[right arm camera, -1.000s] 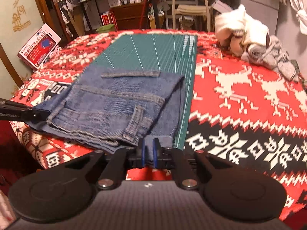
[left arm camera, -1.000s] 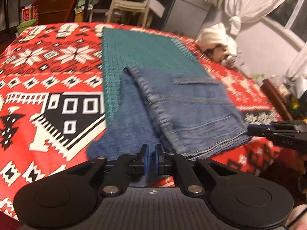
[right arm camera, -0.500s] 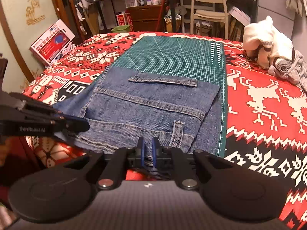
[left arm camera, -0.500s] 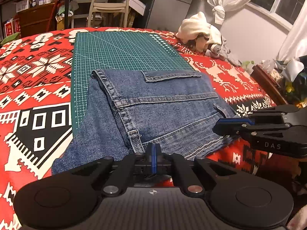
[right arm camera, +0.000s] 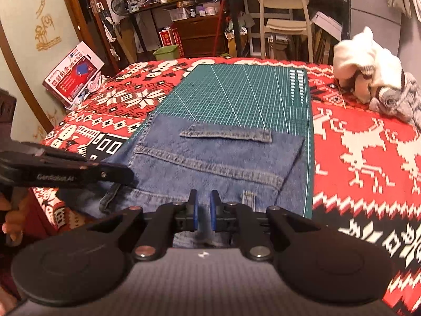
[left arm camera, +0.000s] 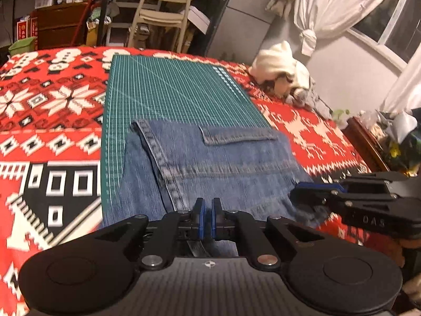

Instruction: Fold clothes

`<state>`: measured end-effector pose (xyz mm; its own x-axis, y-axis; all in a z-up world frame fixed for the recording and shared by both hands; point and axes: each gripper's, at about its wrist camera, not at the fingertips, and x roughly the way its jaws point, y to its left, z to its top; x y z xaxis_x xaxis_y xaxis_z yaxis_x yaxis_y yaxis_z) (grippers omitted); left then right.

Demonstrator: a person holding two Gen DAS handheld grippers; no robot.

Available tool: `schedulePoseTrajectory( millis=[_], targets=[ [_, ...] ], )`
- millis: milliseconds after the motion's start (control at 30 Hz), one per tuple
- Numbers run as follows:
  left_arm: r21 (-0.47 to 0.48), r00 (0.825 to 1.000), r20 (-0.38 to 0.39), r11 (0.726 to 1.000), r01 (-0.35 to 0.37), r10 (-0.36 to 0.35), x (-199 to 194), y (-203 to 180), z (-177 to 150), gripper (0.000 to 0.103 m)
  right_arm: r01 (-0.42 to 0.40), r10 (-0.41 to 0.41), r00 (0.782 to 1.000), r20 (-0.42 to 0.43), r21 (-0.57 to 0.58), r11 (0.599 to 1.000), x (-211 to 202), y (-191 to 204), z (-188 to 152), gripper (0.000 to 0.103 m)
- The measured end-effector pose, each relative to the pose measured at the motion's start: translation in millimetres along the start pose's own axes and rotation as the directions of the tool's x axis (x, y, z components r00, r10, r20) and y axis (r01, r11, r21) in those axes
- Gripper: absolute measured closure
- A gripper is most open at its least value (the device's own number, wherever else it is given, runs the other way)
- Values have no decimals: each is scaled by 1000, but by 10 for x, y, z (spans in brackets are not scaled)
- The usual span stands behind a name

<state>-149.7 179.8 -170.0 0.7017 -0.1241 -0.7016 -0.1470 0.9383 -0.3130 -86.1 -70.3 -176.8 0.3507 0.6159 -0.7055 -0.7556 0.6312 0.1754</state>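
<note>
Folded blue jeans (left arm camera: 223,163) lie on a green cutting mat (left arm camera: 171,92), back pocket flap up, near edge toward me. My left gripper (left arm camera: 207,212) sits at that near edge, fingers almost together with denim in the narrow gap. From the right wrist view it (right arm camera: 118,175) reaches in at the left side of the jeans (right arm camera: 210,158). My right gripper (right arm camera: 202,210) is closed the same way on blurred denim at the near edge. In the left wrist view its tip (left arm camera: 300,192) touches the jeans' right corner.
A red patterned blanket (left arm camera: 52,100) covers the table under the mat (right arm camera: 236,97). A pile of white and grey clothes (right arm camera: 368,60) lies at the far right. A chair (left arm camera: 163,8) and cluttered shelves stand behind; a box (right arm camera: 72,77) leans at the left wall.
Half a second ago the left fingers were pressed fully together; now a narrow gap with denim shows. The near edge of the jeans sits closer under both grippers, and the cloth is blurred.
</note>
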Motion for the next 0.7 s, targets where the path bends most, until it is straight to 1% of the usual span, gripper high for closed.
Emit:
schedulePoseTrajectory(
  millis=[67,167,267,367,400,433,467,500,533,567,600,633,667,700],
  targets=[
    [-6,1000,-4,1000,-1,1,70,20,26,100,10,-10,1000,-2,-18,1000,58,23,25,93],
    [11,1000,-13,1000,-22,22,128,25,15,99,34,-36,998,-42,-27,999,187,28,-6,93],
    [40,1000,-9,999,-23,24,125,22,-39,100,25,-25,999,-31,-25,999,202,9,-54,93],
    [49,1000,-16,998,-26,27,117,14,-55,100,13,-13,999,-39,-12,1000,202,-23,-39,93],
    [46,999,-19,999,-29,30,113,8,-46,100,8,-8,999,-42,-2,1000,198,-35,-21,92],
    [42,999,-24,999,-34,35,106,-1,-33,100,3,-3,999,-41,11,1000,175,-47,-4,89],
    [39,999,-28,999,-36,37,97,-16,-20,100,-1,2,999,-38,24,1000,147,-58,12,84],
    [43,999,-30,999,-34,35,79,-45,-9,96,-2,3,1000,-26,37,999,103,-68,26,73],
    [56,999,-29,998,-28,30,54,-84,-3,82,-4,5,1000,-17,47,999,58,-77,39,70],
    [73,999,-26,997,-19,21,26,-131,2,73,-4,5,1000,-12,49,999,11,-82,51,70],
    [94,1000,-21,996,-6,8,-8,-188,2,58,-5,5,1000,-8,50,999,-36,-86,64,66],
    [115,1000,-16,993,4,-2,-39,-246,2,51,-5,5,1000,-4,52,999,-83,-90,76,56],
    [133,1000,-13,991,7,-6,-62,-300,1,49,-5,5,1000,0,54,999,-130,-94,88,51],
    [149,1000,-13,989,9,-7,-78,-348,-2,46,-6,6,1000,4,55,998,-177,-98,100,41]
  ],
)
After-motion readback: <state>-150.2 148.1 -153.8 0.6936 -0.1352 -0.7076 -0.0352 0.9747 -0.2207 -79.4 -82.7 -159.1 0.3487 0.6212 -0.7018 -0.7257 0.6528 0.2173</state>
